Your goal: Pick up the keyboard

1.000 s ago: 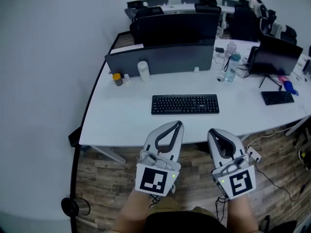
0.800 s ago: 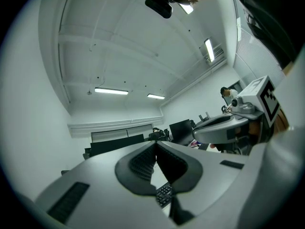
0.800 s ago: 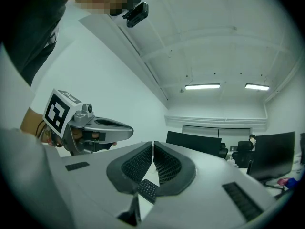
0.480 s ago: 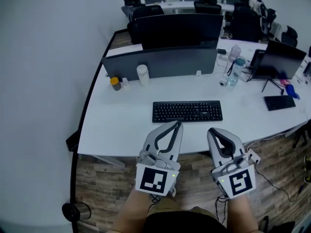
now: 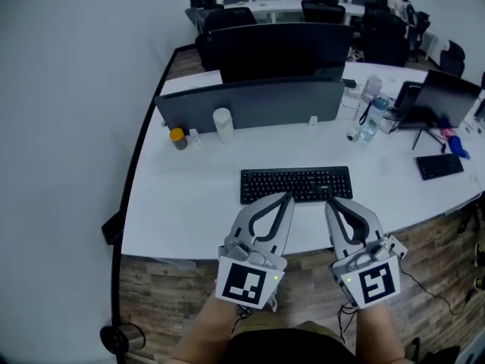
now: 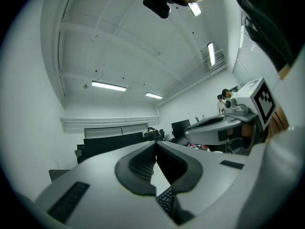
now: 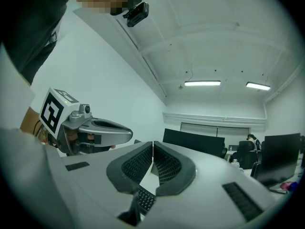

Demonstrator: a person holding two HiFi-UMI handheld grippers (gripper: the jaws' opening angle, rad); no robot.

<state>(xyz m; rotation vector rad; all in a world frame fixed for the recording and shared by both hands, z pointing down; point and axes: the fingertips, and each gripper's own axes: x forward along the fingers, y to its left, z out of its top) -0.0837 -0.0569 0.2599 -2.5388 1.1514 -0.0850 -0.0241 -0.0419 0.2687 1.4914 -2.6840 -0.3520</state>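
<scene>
Just ahead of closed fingers (image 6: 138, 168) — keyboard (image 5: 296, 184), flat on desk (image 5: 182, 196)

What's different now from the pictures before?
The left tongs and right tongs have moved forward over the edge of the white desk, closer to the black keyboard. Nothing was grabbed or let go. Both tongs stayed shut and empty, and the keyboard stayed flat on the desk.
</scene>
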